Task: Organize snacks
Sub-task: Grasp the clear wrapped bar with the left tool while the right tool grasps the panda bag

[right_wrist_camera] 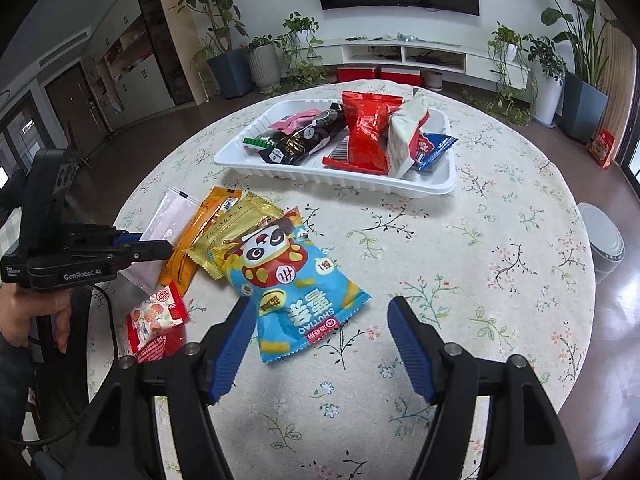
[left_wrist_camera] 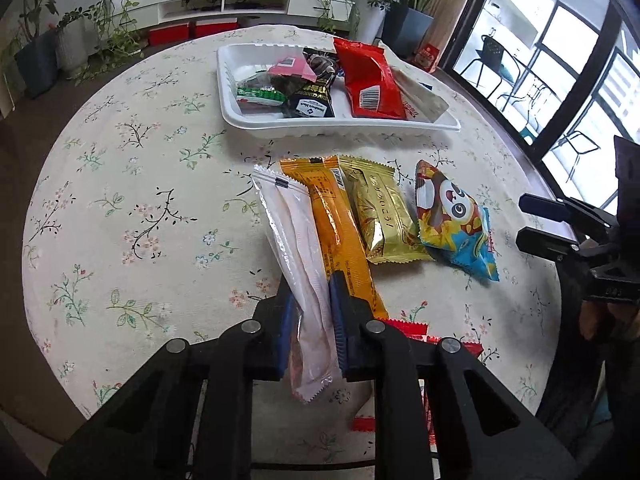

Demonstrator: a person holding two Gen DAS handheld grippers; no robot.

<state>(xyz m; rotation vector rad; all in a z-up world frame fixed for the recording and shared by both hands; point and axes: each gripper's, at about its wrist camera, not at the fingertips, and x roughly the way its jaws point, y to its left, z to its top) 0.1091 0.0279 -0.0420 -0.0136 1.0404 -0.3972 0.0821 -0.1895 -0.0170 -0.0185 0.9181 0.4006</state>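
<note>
Pale pink, semi-clear and long, the wrapped snack [left_wrist_camera: 300, 240] lies on your desk [left_wrist_camera: 140, 200] beside the orange packet [left_wrist_camera: 340, 232], your left gripper [left_wrist_camera: 310, 320] clamped on it; your right gripper [right_wrist_camera: 320, 344] stands apart.

Lower centre of the frame — the left gripper [left_wrist_camera: 310, 312] pinches the white packet [left_wrist_camera: 298, 248], with the orange packet [left_wrist_camera: 340, 228] just beside it.

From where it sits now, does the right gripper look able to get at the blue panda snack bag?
Probably yes. The right gripper is open, and the blue panda bag lies on top just ahead, its near corner already between the jaws, nothing covering it.
</note>
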